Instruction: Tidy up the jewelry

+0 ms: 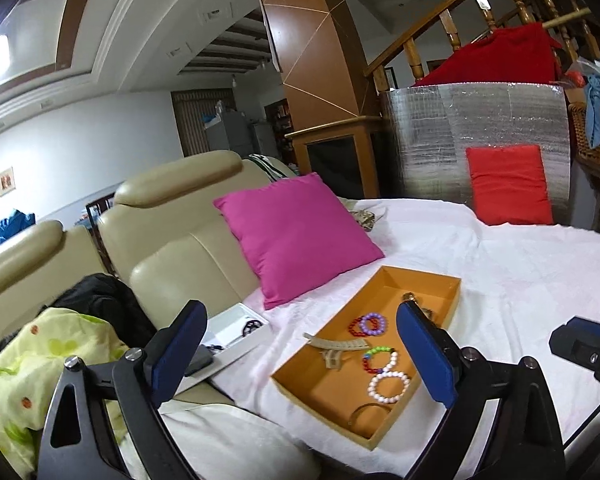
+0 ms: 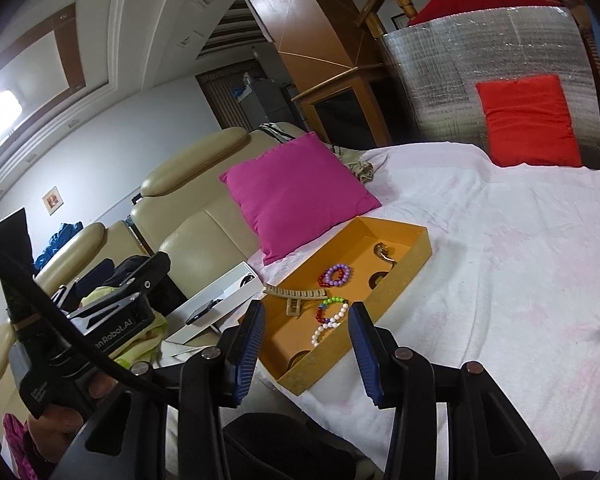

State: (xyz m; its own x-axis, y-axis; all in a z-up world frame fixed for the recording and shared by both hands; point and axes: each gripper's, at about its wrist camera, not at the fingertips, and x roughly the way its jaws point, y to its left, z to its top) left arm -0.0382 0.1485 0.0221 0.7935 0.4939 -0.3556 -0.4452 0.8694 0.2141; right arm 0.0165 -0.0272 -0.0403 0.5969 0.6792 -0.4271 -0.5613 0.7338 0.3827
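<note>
On the white-covered bed (image 1: 500, 280), orange tray (image 1: 448, 292) beside pink cushion (image 1: 300, 236); bead bracelets (image 1: 388, 386) and beige hair clip (image 1: 336, 346) lie inside. Left tool (image 1: 300, 356) gapes wide, empty. Right tool (image 2: 308, 348) half-parted, gripping nothing, above tray's near end.

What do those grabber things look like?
Each gripper, left and right, is a black frame with round silver or copper bolts and two flat fingers faced with dark blue pads. In the right view, the left one's body has white lettering and a thick black cable.
</note>
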